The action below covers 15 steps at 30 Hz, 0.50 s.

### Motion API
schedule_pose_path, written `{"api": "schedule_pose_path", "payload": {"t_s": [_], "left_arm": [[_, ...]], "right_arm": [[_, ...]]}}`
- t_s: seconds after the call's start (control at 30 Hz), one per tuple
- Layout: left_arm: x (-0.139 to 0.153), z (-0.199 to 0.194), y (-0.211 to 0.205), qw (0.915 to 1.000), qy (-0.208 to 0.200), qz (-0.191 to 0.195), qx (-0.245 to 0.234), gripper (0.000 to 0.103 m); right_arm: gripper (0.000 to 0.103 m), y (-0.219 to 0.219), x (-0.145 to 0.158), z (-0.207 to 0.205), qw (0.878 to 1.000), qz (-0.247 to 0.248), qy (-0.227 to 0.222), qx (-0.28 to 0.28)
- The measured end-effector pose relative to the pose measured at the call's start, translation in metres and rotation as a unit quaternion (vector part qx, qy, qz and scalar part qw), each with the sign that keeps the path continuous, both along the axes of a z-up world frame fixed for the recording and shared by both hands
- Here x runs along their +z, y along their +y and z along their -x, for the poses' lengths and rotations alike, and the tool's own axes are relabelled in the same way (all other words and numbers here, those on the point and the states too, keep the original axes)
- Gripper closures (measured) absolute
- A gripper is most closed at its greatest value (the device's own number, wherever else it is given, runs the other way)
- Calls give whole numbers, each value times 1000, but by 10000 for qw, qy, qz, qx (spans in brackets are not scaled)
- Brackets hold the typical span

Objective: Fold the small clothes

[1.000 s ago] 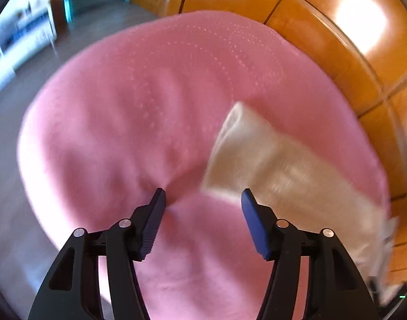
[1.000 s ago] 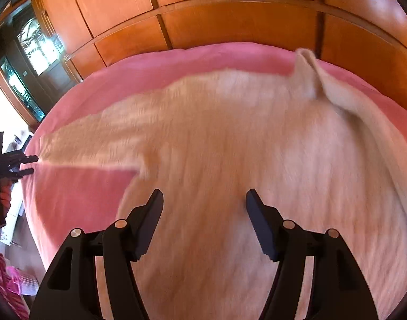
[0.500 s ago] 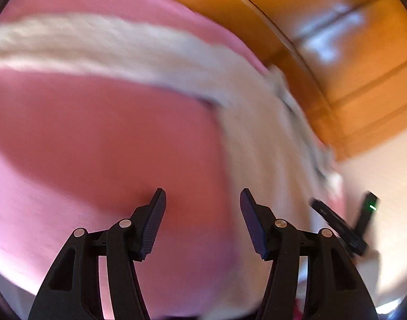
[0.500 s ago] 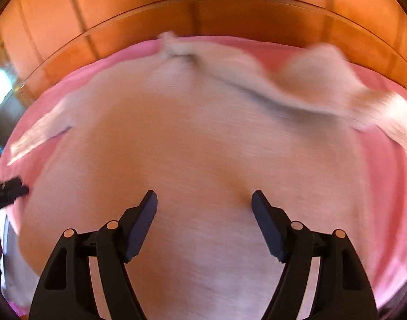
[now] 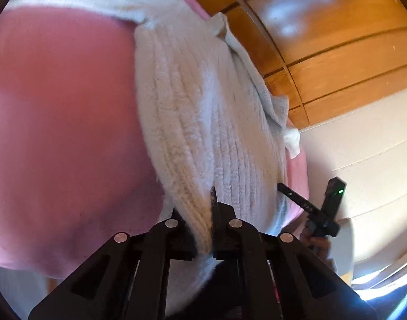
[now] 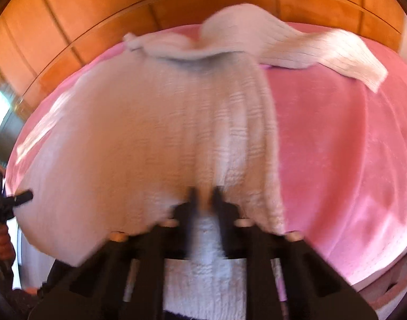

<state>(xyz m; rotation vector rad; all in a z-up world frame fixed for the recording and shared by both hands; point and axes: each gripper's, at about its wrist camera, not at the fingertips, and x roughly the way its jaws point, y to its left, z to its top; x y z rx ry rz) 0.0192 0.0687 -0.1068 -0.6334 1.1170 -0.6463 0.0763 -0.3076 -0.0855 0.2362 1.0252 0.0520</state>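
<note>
Both claws, left claw [image 5: 200,229] and right claw [image 6: 203,208], pinch sweater [image 5: 203,112] hem.

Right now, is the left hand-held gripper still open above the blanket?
No, the left hand-held gripper is shut on the hem of the cream ribbed sweater, which lies on the pink blanket.

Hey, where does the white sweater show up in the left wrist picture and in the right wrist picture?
Left wrist: the sweater runs from the top left down the middle into the shut left gripper.
Right wrist: it fills the centre and left, with a sleeve at the upper right; the right gripper pinches its near edge.
Shared landmark: the pink blanket under it.
</note>
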Motion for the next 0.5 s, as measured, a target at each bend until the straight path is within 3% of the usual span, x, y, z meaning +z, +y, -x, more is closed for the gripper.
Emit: {"api": "schedule_pose_path", "payload": {"t_s": [0.17, 0.27, 0.33, 0.4, 0.47, 0.5], "left_arm": [[56, 6, 25, 9981, -511, 336, -121, 98], [61, 10, 29, 9978, -456, 264, -391, 98], [41, 9, 23, 9980, -157, -257, -549, 97], [15, 7, 23, 9950, 274, -794, -538, 87], [1, 7, 34, 9877, 372, -1521, -60, 85], [1, 7, 39, 9863, 320, -1617, 123, 85]], "right_arm": [[100, -11, 54, 24, 9978, -268, -593, 80], [100, -19, 62, 36, 9982, -106, -579, 73], [100, -24, 47, 37, 9995, 50, -311, 3], [100, -25, 33, 38, 9999, 97, -108, -87], [99, -27, 31, 40, 9999, -12, -75, -137], [99, -26, 30, 39, 9998, -62, -51, -163]]}}
